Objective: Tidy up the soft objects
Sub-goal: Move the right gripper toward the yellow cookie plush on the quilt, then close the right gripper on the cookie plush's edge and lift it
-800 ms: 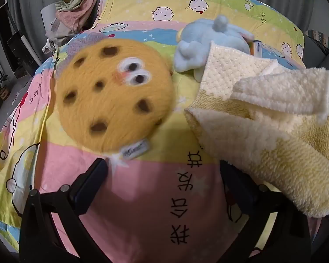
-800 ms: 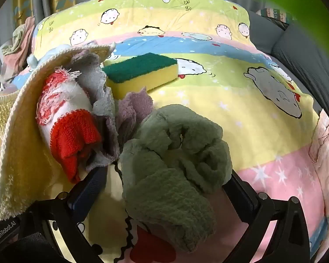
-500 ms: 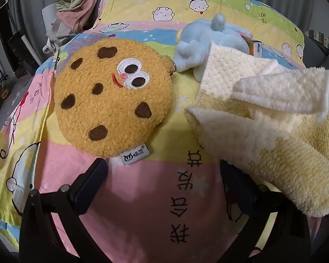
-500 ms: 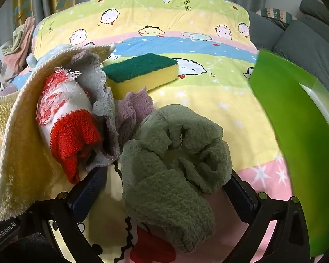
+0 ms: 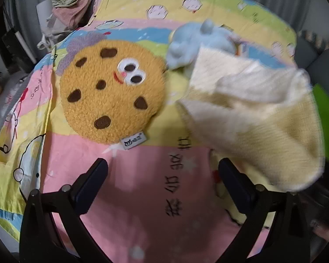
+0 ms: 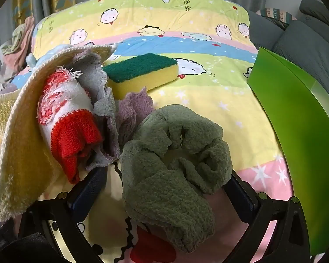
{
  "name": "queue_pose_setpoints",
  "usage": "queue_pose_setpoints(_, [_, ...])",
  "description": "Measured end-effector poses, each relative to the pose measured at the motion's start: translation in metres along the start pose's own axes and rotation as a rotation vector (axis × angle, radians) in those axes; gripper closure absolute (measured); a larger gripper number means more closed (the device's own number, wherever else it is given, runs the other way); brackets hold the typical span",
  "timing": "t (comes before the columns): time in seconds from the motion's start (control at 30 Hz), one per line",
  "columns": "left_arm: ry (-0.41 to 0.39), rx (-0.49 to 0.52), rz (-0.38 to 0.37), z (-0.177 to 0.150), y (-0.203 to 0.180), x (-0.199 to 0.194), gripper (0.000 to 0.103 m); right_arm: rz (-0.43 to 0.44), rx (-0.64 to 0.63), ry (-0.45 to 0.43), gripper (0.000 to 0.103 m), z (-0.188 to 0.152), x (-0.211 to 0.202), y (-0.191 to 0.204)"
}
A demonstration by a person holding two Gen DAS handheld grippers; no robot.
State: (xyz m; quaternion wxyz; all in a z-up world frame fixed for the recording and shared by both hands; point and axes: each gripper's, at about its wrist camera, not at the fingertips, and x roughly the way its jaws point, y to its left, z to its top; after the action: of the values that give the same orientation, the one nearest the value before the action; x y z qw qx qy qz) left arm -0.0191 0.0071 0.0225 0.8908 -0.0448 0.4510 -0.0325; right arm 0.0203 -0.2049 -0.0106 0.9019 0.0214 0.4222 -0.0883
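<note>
Left gripper (image 5: 162,175) wide, empty, over pink sheet; only its view has cookie plush (image 5: 111,92) and blue plush (image 5: 197,39). Right gripper (image 6: 164,188) wide around green cloth (image 6: 173,162), sponge (image 6: 142,72) beyond. Green bin (image 6: 296,131) has come in at right.

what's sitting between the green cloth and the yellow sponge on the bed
In the right wrist view, a crumpled purple cloth lies between the green cloth and the sponge, at the edge of the towel pile.
</note>
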Motion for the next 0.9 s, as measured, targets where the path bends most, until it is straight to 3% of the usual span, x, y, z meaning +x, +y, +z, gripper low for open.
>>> queue_pose_setpoints(0.17, [-0.074,0.006,-0.131,0.006,0.007,-0.027,0.002,-0.005,0.019,0.009,0.000,0.002,-0.001,-0.001])
queue_pose_setpoints(0.33, [-0.103,-0.124,-0.193,0.016,0.036,-0.037,0.002,0.062,0.011,0.024,0.000,-0.006,-0.018,-0.003])
queue_pose_setpoints(0.43, [-0.110,-0.193,-0.175,0.016,0.049,-0.041,0.003,0.118,0.017,0.027,0.000,-0.009,-0.035,-0.003])
queue_pose_setpoints(0.63, [-0.144,-0.276,-0.085,0.019,0.082,-0.045,0.004,0.141,-0.015,-0.104,0.000,-0.008,-0.086,0.002])
queue_pose_setpoints(0.67, [-0.137,-0.294,-0.081,0.020,0.087,-0.044,0.005,0.157,-0.010,-0.122,0.003,-0.007,-0.094,0.001])
queue_pose_setpoints(0.8, [-0.113,-0.339,-0.084,0.018,0.100,-0.040,0.011,0.261,0.016,-0.171,0.032,0.000,-0.121,0.001])
queue_pose_setpoints(0.9, [-0.109,-0.351,-0.055,0.018,0.105,-0.038,0.015,0.396,0.055,-0.164,0.038,0.012,-0.132,0.008])
